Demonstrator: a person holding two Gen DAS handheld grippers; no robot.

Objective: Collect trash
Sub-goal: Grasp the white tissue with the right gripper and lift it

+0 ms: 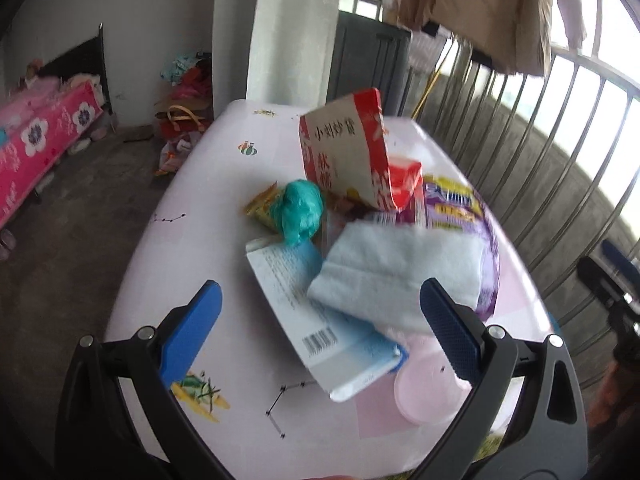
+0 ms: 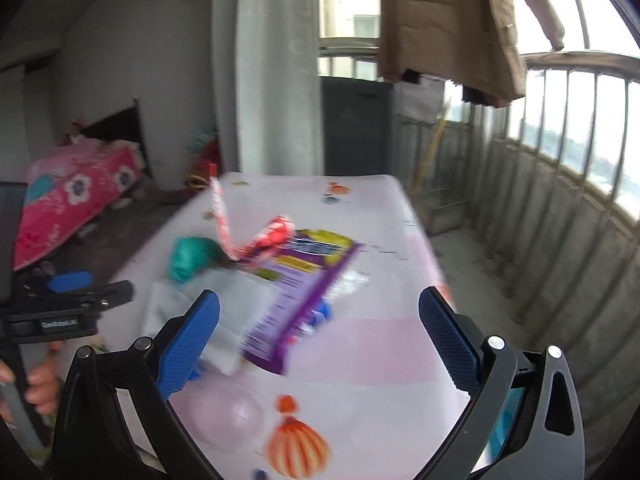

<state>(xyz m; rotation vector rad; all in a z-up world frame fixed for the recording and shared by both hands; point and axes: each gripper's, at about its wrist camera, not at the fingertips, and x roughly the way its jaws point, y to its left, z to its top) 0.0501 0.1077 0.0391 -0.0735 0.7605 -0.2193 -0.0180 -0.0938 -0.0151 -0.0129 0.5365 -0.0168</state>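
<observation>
A pile of trash lies on the pale pink table (image 1: 224, 184). It holds a red and white paper bag (image 1: 348, 148) standing up, a teal crumpled bag (image 1: 300, 210), a yellow wrapper (image 1: 262, 206), a white folded tissue (image 1: 396, 268), a blue and white packet (image 1: 320, 320) and a purple packet (image 1: 460, 208). My left gripper (image 1: 320, 332) is open above the near side of the pile, empty. My right gripper (image 2: 320, 336) is open and empty over the purple packet (image 2: 304, 276). The teal bag (image 2: 188, 258) and the tissue (image 2: 224, 304) show blurred in the right wrist view.
A pale pink round lid (image 1: 428, 388) lies near the table's front edge. A metal railing (image 1: 540, 168) runs along the right, with a beige coat (image 1: 480, 8) hanging above. A bed with a pink cover (image 1: 36, 148) stands at the left, bags (image 1: 184, 100) beside a white pillar (image 1: 288, 28).
</observation>
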